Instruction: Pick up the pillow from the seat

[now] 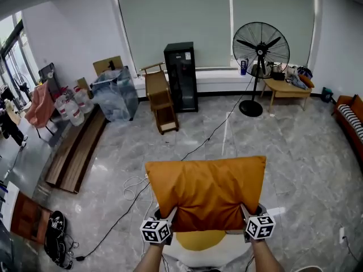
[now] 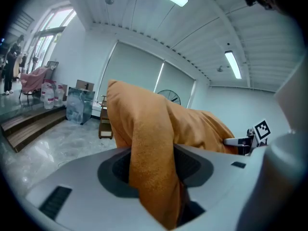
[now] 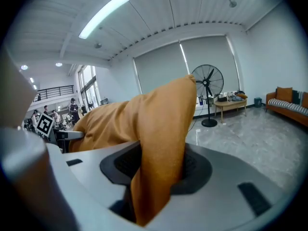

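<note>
An orange pillow [image 1: 207, 191] hangs lifted in front of me, held flat by its two near corners. My left gripper [image 1: 168, 216] is shut on the pillow's near left corner; in the left gripper view a fold of the pillow [image 2: 154, 172] is pinched between the jaws. My right gripper [image 1: 247, 213] is shut on the near right corner, and the right gripper view shows the pillow [image 3: 159, 172] clamped the same way. Below the pillow, a yellow and white seat [image 1: 199, 243] shows between my forearms.
A standing fan [image 1: 260, 52] and a small wooden table [image 1: 286, 89] are at the back right. A black cabinet [image 1: 180, 75] and a wooden chair [image 1: 160, 101] stand by the window. Cables [image 1: 130, 191] trail over the marble floor. Wooden planks [image 1: 76, 149] lie left; a sofa [image 1: 351, 120] is at the right edge.
</note>
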Motion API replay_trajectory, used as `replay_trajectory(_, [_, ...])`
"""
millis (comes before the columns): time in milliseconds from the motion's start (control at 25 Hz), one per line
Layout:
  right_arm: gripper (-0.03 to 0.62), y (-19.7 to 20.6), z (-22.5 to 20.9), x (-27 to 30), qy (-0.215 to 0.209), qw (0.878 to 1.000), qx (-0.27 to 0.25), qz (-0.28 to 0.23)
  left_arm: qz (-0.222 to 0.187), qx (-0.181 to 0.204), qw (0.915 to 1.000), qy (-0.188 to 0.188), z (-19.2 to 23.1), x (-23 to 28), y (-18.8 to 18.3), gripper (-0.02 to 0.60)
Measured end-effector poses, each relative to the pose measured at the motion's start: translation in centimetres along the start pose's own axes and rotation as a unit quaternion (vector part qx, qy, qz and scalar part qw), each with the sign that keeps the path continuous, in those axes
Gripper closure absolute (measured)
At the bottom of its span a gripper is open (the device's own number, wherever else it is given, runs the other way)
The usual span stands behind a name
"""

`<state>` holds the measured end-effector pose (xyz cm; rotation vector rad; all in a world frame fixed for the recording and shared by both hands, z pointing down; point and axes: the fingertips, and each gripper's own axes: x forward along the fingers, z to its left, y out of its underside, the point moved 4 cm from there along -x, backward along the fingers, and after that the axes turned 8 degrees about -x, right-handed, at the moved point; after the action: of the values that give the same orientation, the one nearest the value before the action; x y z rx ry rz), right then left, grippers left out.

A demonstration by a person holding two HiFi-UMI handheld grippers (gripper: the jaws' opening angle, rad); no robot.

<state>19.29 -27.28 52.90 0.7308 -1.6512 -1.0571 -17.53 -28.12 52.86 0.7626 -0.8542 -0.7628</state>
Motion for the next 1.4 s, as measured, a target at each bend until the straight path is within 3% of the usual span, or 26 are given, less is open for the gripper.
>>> replay_trajectory(280, [0.416, -6.3, 0.8, -4.0, 0.011, 0.996, -0.031, -0.077, -0.066, 0.013, 0.9973, 0.030, -3.5, -3.1, -4.6, 0.367])
replay_trajectory(520, [0.416, -9.5, 1.2, -6.1, 0.021, 0.992, -0.041, -0.119, -0.099, 0.034, 0.9933, 0.048, -5.5, -4.2, -7.7, 0.370])
replay_trajectory(1400, [0.431, -11.1, 3.0, -7.3, 0.024, 0.987, -0.064, -0.146, -0.123, 0.041, 0.9903, 0.051, -6.2, -6.3, -9.2, 0.374])
